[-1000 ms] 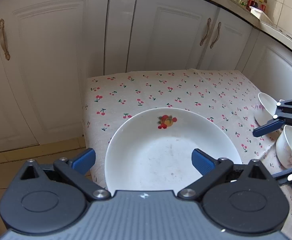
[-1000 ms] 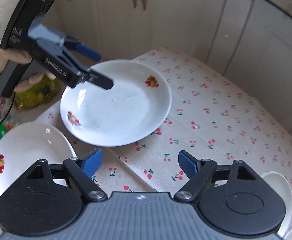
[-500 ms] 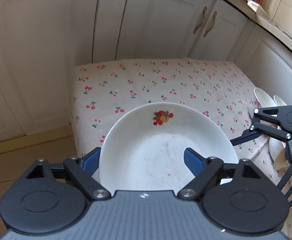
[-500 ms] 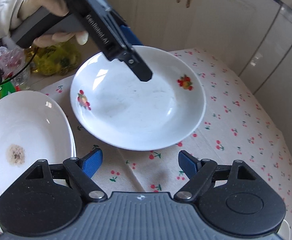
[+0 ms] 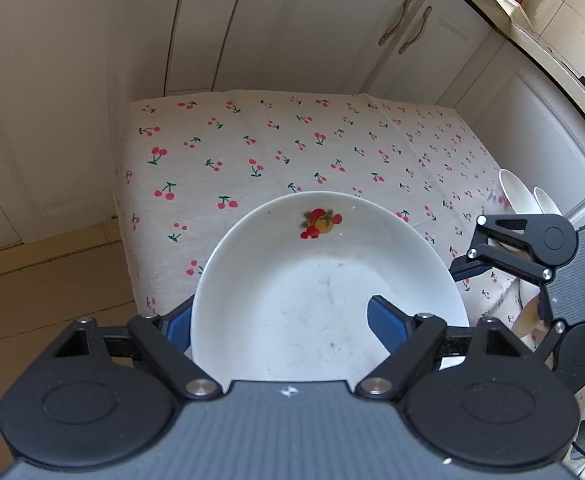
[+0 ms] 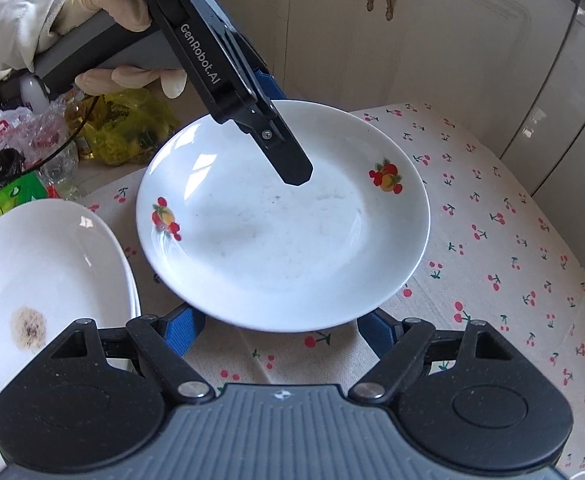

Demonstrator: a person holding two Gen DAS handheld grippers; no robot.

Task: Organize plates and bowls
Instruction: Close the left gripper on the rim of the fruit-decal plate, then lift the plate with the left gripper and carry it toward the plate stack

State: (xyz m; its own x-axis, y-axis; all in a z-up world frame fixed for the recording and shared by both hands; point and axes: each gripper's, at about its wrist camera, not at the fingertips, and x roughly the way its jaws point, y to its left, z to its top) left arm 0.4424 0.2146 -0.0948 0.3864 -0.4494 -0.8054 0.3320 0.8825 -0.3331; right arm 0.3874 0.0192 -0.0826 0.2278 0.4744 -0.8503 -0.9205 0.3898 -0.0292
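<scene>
Above tablecloth (image 5: 332, 148), plate (image 5: 312, 304) clamped in left hand-held gripper (image 5: 288, 324)

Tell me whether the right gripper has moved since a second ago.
Yes. In the left wrist view the right gripper has come closer to the held plate and now covers more of the bowls on the cherry tablecloth.

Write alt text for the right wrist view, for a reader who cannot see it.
The left gripper, in a gloved hand, clamps a white fruit-patterned plate by its far rim above a cherry-print tablecloth. The right gripper waits open below; another plate lies at left.
</scene>
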